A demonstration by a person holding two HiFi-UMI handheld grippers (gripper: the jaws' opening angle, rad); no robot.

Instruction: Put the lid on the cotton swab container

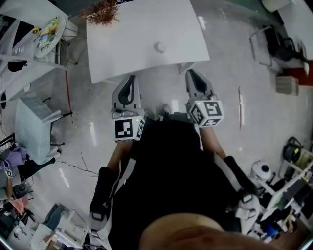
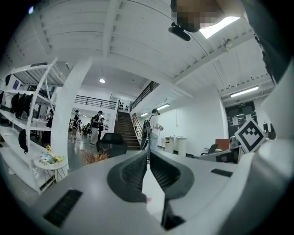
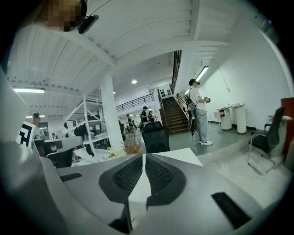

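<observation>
A small white round object (image 1: 159, 47), perhaps the cotton swab container, stands alone on the white table (image 1: 132, 39); whether a lid is on it is too small to tell. My left gripper (image 1: 130, 79) and right gripper (image 1: 191, 73) are held close to the person's body, below the table's near edge and apart from that object. In the left gripper view the left gripper (image 2: 148, 158) is shut with nothing between its pads. In the right gripper view the right gripper (image 3: 144, 158) is likewise shut and empty, pointing level across the table (image 3: 179, 158).
A dried plant (image 1: 102, 12) sits at the table's far left corner. A round side table (image 1: 48, 30) with colourful items stands left, a metal-framed chair (image 1: 266, 46) right. A black office chair (image 3: 155, 137) is behind the table. People stand near the staircase (image 3: 174, 112).
</observation>
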